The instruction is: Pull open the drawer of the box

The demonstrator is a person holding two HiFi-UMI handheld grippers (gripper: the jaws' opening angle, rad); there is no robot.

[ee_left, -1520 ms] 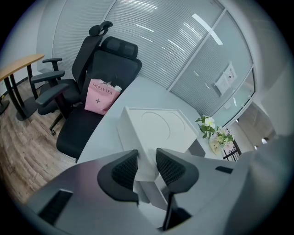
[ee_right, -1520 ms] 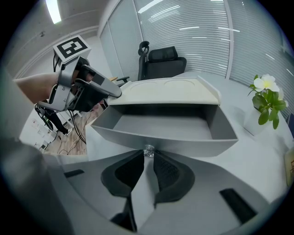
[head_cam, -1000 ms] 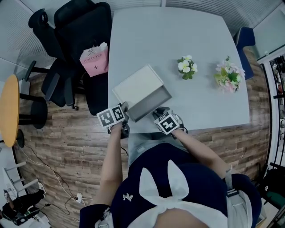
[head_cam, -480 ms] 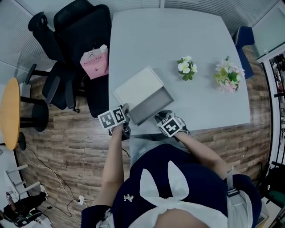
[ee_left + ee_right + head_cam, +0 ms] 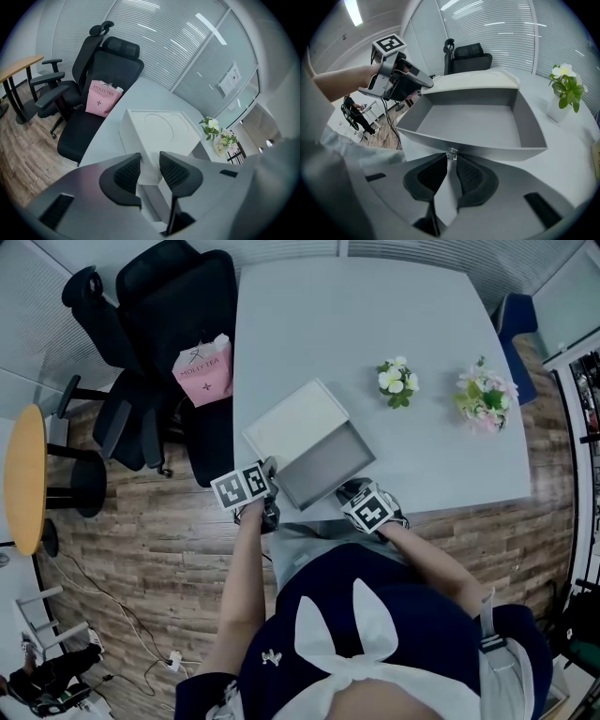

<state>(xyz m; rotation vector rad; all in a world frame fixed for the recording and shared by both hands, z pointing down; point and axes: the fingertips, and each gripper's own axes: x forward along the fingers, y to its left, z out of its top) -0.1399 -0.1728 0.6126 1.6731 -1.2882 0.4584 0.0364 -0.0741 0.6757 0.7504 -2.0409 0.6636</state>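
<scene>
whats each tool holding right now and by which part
The right tool pinches the small clear knob on the front of the drawer. The left tool clamps the box by its near corner.

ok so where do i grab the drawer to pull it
By the small clear knob at the middle of the drawer front, coming straight on from the person's side. The front panel is otherwise flat, nothing else to pinch. The right claw is pinched on it; the left claw clamps the box corner.
</scene>
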